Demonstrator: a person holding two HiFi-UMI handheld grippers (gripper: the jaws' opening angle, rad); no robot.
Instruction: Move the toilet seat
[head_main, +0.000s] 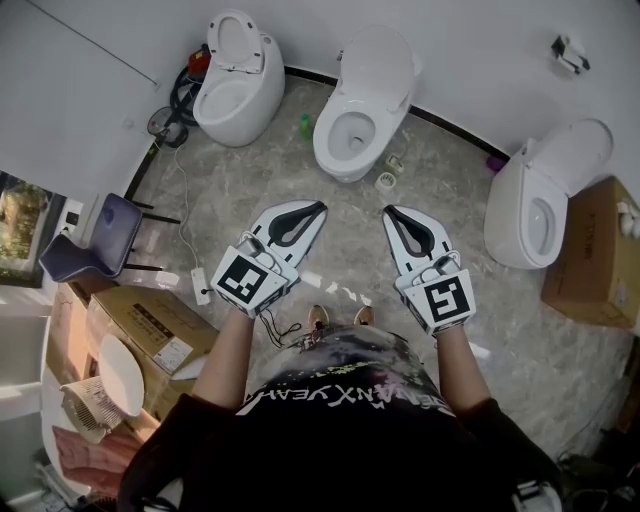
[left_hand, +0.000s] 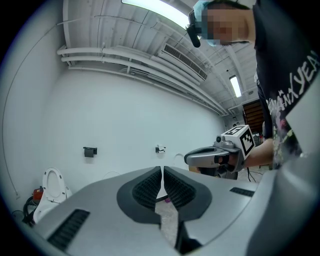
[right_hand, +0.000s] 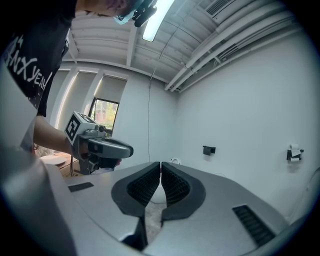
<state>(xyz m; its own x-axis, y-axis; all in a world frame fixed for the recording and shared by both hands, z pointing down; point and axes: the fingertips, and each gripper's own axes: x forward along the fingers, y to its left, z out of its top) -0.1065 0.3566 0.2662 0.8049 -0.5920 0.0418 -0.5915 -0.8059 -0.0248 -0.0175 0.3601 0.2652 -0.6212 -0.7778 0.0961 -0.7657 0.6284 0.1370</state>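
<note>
Toilet seat (head_main: 328, 146) sitting untouched; left gripper (head_main: 316, 209) and right gripper (head_main: 391, 213) hovering well back, jaws pressed together, empty; next needing approach, opening.

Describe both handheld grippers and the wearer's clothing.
Left gripper and right gripper match: white-grey tapered tongs lined with black ribbed pads, each with a white cube bearing black square markers. The person wears a black T-shirt with pale lettering.

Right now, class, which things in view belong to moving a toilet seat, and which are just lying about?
For the job: white left toilet, white middle toilet, white right toilet, left gripper, right gripper, both shut, empty.
Lying about: purple chair, brown cardboard box at right, small green bottle.
</note>
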